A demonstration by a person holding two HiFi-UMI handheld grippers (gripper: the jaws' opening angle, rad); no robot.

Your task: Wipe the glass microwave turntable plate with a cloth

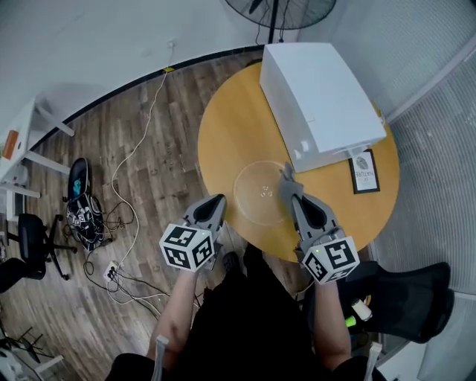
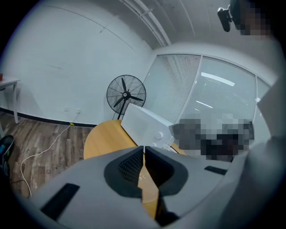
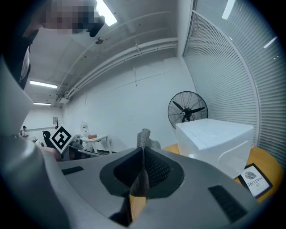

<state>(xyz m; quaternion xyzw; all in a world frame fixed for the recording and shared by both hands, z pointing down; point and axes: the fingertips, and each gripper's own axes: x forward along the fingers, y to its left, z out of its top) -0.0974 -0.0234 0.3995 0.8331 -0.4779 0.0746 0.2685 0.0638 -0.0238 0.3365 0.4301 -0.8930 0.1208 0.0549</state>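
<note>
Person's forearms (image 1: 327, 320), lowest in the head view, each carrying a gripper with a marker cube. Left gripper (image 1: 216, 202): jaws clenched together with nothing between them, as the left gripper view (image 2: 144, 150) shows; it sits at the near-left edge of the table (image 1: 223, 126), beside the plate (image 1: 256, 195) but apart from it. Right gripper (image 1: 292, 195): jaws clamped on a grey cloth (image 1: 285, 176), whose knitted end sticks up past the tips in the right gripper view (image 3: 144, 134); the cloth lies over the plate's right rim, contact not discernible. Plate: clear glass disc, flat on the round yellow table, near its front edge and between the two grippers. Beyond it, a white microwave (image 1: 320, 97) occupies the table's far right part; a framed card (image 1: 364, 172) lies just beside its near corner. Cables (image 1: 97, 223) trail over the wood floor at left. A fan (image 1: 279, 11) stands behind the table.
</note>
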